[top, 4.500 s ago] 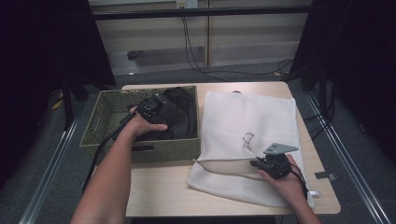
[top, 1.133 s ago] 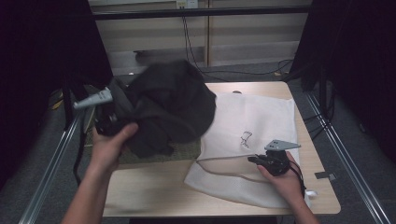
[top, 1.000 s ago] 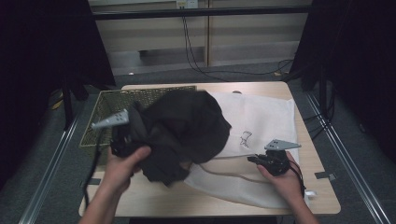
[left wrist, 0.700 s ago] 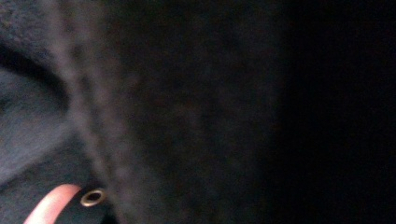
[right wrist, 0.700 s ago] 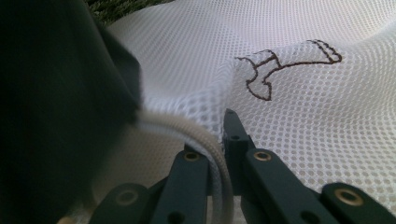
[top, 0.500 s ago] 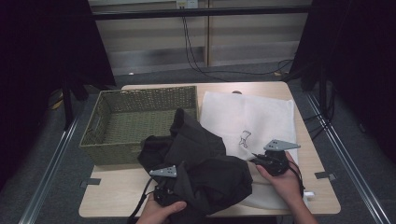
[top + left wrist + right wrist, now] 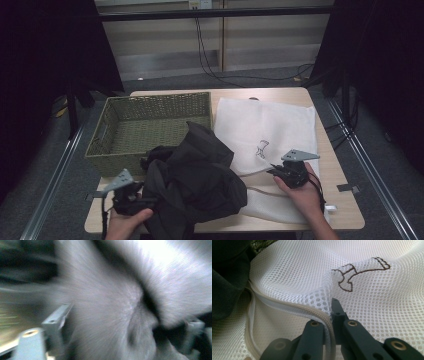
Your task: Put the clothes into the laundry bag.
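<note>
On table front | dark garment (image 7: 197, 185) crumpled, bunched in left gripper (image 7: 131, 194) | right gripper (image 7: 280, 171) pinching mesh bag (image 7: 270, 125) rim

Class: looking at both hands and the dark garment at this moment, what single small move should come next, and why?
Probably push the dark garment sideways into the mesh bag. The right gripper pinches the bag's zipper edge, lifting the mouth open toward the garment, and the left gripper holds the garment just beside that opening.

Motion blur smears the left gripper (image 7: 117, 322) view; dark garment (image 7: 197, 180) hides its jaws.
</note>
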Demonstrator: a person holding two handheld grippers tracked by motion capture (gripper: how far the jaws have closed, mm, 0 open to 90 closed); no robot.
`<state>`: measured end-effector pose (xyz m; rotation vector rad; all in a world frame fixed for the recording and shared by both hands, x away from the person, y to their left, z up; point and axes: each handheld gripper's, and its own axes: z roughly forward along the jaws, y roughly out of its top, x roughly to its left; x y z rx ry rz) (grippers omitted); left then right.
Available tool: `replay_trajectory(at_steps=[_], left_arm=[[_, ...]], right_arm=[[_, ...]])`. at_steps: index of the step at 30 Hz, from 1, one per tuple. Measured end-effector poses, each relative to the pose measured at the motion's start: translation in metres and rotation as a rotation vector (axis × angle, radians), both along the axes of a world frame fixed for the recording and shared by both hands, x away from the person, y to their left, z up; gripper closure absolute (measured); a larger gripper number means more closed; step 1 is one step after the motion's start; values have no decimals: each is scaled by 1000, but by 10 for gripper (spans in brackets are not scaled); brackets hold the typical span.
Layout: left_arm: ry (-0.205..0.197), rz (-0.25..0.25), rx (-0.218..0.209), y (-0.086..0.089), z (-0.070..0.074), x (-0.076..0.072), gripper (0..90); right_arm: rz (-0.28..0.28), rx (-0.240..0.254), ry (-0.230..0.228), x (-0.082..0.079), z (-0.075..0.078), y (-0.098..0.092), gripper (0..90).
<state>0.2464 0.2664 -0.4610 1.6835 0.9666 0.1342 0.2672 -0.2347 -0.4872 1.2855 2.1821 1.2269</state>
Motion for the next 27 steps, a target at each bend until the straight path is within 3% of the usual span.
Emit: replay_trajectory(at_steps=[2,3,6,7,13,15,18,19,20,21,23,27], left_arm=[[0,59,-15,13,1,10,137],[9,57,-28,15,-1,17,124],[107,26,-42,5,-12,40,51],[170,0,-49,-8,-20,51,0],[170,12,-44,-22,-23,55,0],[158,-20,-53,-26,-22,49,104],[103,-59,-31,-35,-20,38,312],[81,-126,-30,-39,-19,36,575],[81,-126,-30,-39,-19,36,694],[61,-143,-14,-41,-17,34,694],[43,-213,0,-48,-13,30,796],[56,-442,-47,-72,-12,14,807]], right_arm=[[-1,0,4,0,0,1,898],[-1,1,4,0,0,2,898],[0,6,5,-1,-1,2,897],[4,8,2,-2,0,3,897],[11,1,7,-1,-2,3,896],[14,2,12,0,-3,4,896],[21,-2,11,0,-3,5,896],[25,-1,11,0,-3,4,896],[25,-1,11,0,-3,4,896],[27,0,11,0,-3,4,896],[23,0,10,-1,-2,4,896],[-9,0,5,0,-1,2,896]])
